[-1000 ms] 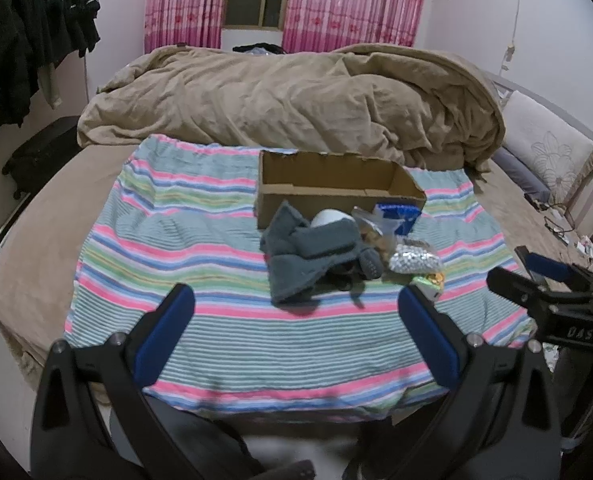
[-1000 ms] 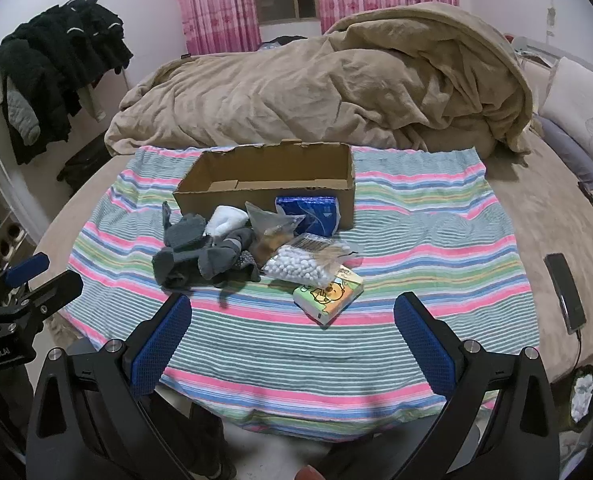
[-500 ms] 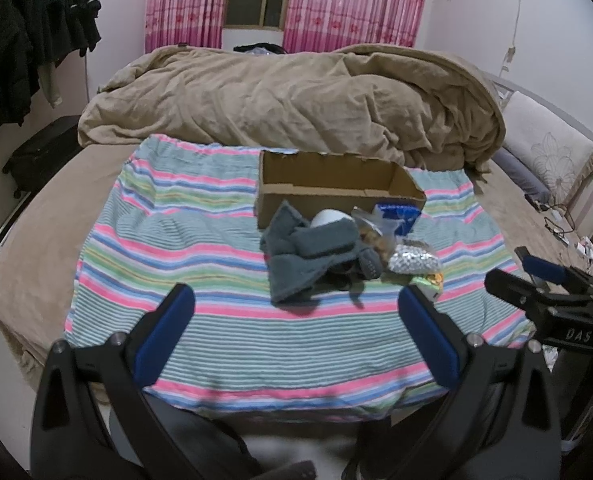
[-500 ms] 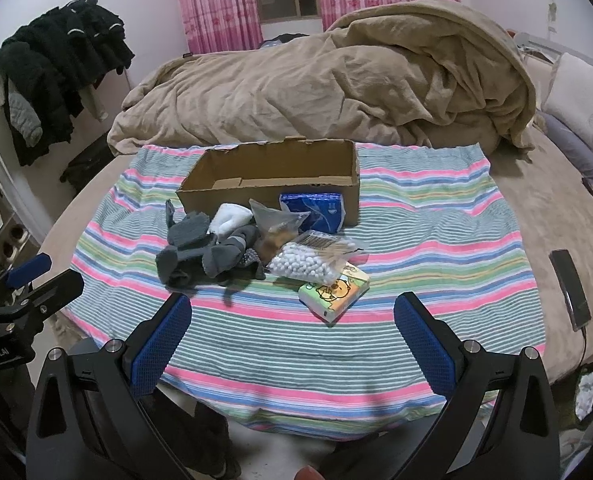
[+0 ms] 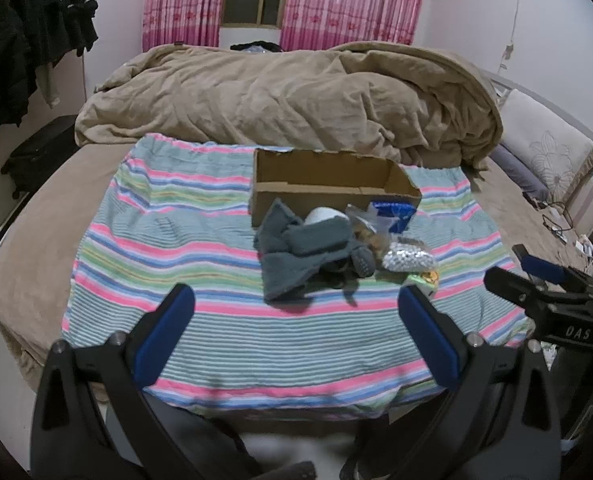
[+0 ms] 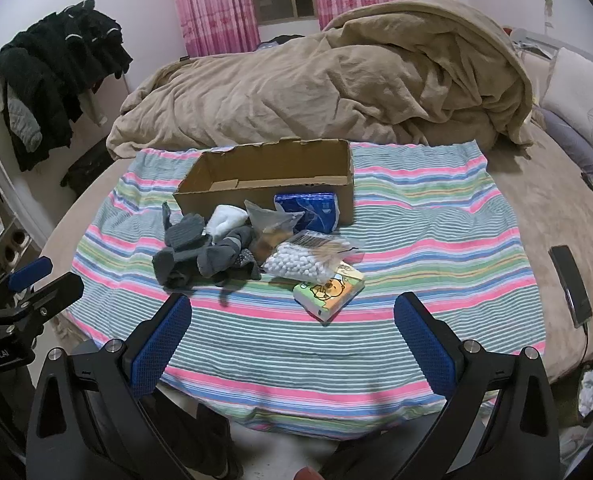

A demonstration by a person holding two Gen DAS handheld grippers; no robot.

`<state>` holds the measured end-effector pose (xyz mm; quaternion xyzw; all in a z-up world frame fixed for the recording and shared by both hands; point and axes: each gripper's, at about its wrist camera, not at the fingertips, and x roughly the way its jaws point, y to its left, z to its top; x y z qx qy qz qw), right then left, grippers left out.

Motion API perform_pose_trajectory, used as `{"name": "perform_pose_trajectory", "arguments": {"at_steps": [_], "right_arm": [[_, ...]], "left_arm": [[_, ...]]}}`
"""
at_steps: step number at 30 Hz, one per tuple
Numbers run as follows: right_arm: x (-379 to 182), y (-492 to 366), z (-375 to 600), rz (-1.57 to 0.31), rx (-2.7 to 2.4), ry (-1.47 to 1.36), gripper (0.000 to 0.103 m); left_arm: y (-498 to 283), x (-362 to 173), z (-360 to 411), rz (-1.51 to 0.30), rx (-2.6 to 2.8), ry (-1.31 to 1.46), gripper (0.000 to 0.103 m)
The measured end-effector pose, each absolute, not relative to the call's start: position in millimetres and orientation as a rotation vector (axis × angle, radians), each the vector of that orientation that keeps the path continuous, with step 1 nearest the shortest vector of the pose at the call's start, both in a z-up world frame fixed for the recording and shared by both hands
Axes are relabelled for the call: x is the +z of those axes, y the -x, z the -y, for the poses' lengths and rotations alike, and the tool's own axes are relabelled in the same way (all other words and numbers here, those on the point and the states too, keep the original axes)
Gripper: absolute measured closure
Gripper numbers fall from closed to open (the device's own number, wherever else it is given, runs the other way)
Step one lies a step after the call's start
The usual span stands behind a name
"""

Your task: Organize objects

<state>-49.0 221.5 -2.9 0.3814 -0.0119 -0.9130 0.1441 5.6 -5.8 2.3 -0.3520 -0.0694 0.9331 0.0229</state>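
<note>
Left gripper (image 5: 294, 320) is level and pointing forward, blue-padded fingers (image 5: 163, 334) spread wide with nothing between them. Right gripper (image 6: 292, 330) sits the same way, jaws wide apart, blue pads (image 6: 424, 344) facing each other across an open gap. From the left camera the right gripper shows side-on at the far right edge, and from the right camera the left one shows at the far left edge, so the two are side by side and well apart.

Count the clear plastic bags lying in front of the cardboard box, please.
2: the bag of white balls beside the tissue pack, and the bag with brown contents behind it. Others may be hidden under the socks.
</note>
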Motion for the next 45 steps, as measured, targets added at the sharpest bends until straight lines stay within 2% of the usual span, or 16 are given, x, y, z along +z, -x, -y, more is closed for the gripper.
{"name": "perform_pose_trajectory", "arguments": {"at_steps": [26, 45], "right_arm": [[-10.2, 56.9, -224.4, 0.053, -2.627, -1.122, 0.0], [-51.5, 98.3, -238.9, 0.077, -2.613, -1.246, 0.0]], "left_arm": [[8.2, -6.2, 1.9, 0.215, 2.878, 1.125, 0.001], [53.0, -47.7, 0.7, 0.213, 2.829, 1.243, 0.001]]}}
